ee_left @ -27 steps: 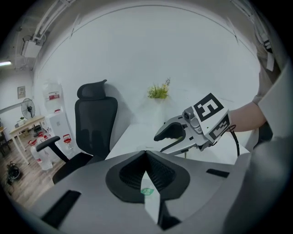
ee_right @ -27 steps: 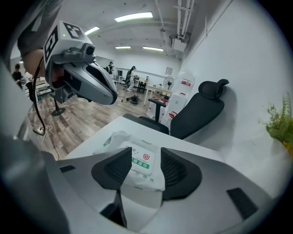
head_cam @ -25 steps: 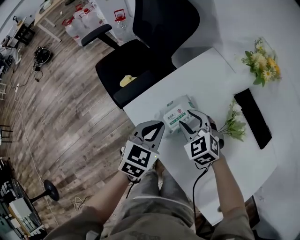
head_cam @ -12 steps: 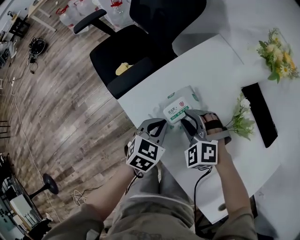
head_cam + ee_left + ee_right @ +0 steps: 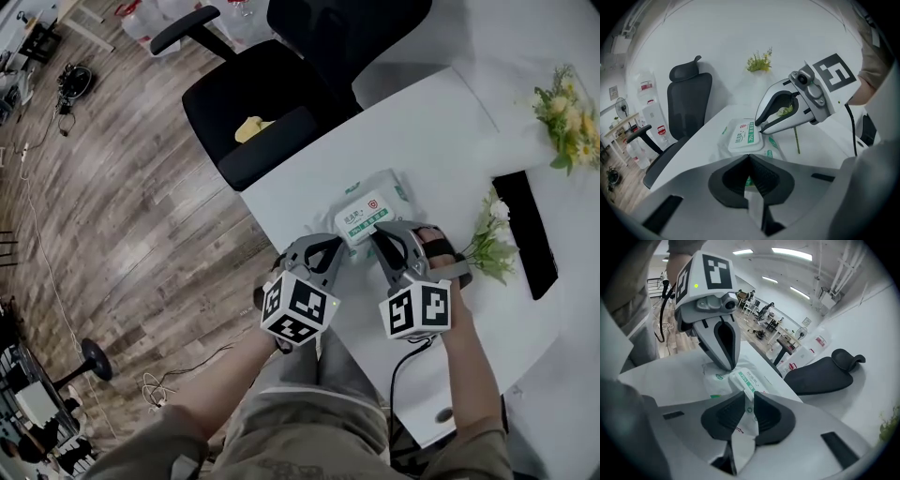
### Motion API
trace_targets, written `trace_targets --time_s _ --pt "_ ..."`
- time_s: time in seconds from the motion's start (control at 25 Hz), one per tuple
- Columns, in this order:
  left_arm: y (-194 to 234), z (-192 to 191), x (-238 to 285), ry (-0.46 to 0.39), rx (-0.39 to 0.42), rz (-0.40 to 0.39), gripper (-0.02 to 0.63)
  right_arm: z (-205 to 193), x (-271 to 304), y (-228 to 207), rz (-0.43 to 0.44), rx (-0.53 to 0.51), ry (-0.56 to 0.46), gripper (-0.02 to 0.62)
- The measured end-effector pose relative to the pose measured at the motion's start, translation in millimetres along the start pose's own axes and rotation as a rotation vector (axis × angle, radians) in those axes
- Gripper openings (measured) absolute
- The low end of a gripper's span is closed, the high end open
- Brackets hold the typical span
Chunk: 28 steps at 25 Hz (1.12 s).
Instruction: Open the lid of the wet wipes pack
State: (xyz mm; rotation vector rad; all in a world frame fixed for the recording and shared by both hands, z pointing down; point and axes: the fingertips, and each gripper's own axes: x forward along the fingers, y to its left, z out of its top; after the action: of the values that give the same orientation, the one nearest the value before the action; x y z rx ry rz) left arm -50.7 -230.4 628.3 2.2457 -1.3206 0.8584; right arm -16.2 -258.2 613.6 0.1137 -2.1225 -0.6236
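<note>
Left hand-held gripper (image 5: 335, 247) pinches the wet wipes pack (image 5: 394, 192) edge. Right hand-held gripper (image 5: 380, 232), jaws just closing, clamps the lid (image 5: 364, 217) beside it.

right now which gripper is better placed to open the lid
Right. The right gripper, whose jaws have just been closing, pinches the lid at its edge and likely only needs to lift. The left gripper is shut on the wet wipes pack, anchoring its near end.
</note>
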Motion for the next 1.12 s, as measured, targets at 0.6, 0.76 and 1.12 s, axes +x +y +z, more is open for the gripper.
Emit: trace_targets --time_s 0.6,0.76,1.12 --pt "-1 0 1 -0.035 -0.088 -0.072 0.012 22 -11 -43 -0.013 0.2 -0.056 0.063" --pt "1 -1 0 -0.045 -0.106 -0.084 0.012 39 8 -63 -0.051 0.235 -0.098 0.072" --pt "-1 1 2 -0.061 -0.116 -0.102 0.012 31 53 -62 -0.044 0.416 -0.062 0.058"
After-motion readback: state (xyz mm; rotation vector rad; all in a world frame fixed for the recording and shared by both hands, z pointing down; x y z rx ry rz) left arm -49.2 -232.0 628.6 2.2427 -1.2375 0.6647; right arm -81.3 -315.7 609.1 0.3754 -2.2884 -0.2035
